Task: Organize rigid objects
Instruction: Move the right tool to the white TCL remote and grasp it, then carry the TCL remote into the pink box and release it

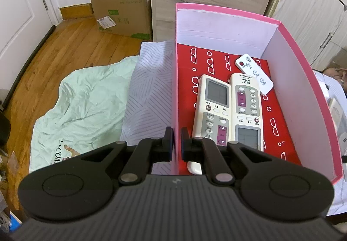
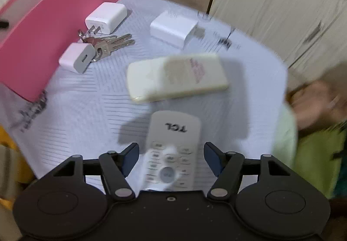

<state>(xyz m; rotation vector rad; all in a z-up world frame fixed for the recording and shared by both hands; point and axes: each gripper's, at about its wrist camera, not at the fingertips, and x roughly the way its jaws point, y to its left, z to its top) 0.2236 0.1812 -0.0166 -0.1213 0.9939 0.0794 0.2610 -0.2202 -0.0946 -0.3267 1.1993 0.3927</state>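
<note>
Surface (image 2: 91, 110): covered by a white cloth with grey line pattern.

Pink box (image 1: 303, 71): open top, white inner walls, red patterned floor. Sits on the surface at its left part as the right wrist view shows it.

Left gripper (image 1: 177, 143): closed onto the near-left wall of the pink box, one finger outside, one inside, wall pinched between them.

Inside the box: two cream remotes (image 1: 213, 108) lying side by side, touching, screens at opposite ends. A small flat white remote (image 1: 254, 73) lies at an angle beyond them, its lower corner against the right-hand cream remote.

Right gripper (image 2: 171, 158): fingers spread wide, pointing steeply down at a white TCL remote (image 2: 173, 132) that lies between them on the cloth; pads clear of its sides, nothing gripped. View is motion-blurred.

Beyond it, apart: a cream remote lying face down (image 2: 177, 77). Further back: three white plug adapters (image 2: 173, 29), two of them next to the box wall, with a bunch of keys (image 2: 108, 44) between those two.
</note>
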